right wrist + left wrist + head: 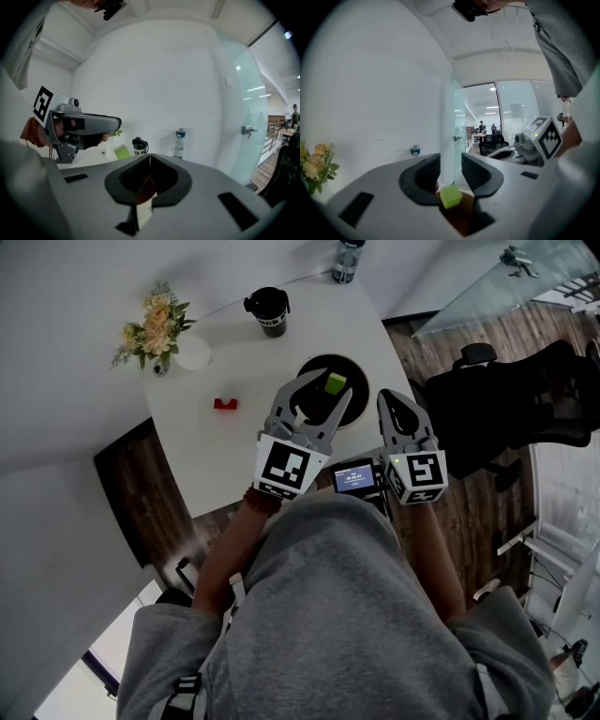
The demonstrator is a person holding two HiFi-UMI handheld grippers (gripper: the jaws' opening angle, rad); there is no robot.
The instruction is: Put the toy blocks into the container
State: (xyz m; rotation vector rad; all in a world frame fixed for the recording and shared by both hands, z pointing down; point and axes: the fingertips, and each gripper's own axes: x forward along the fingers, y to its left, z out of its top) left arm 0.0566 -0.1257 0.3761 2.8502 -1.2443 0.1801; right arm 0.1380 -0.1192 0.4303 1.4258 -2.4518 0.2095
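Left gripper view: the left gripper [451, 164] has let go, and the green block [451, 197] is loose below it. Keep it right over the black container [360, 381]. The right gripper [149, 165] is clenched, empty.

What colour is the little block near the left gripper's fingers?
The block is lime green, clearest in the left gripper view.

A white table [220, 460] stands on dark wood floor [483, 517] beside a black office chair [497, 399]; plain white walls [164, 79] meet a glass partition [452, 126], ceiling lights [492, 108] glowing beyond
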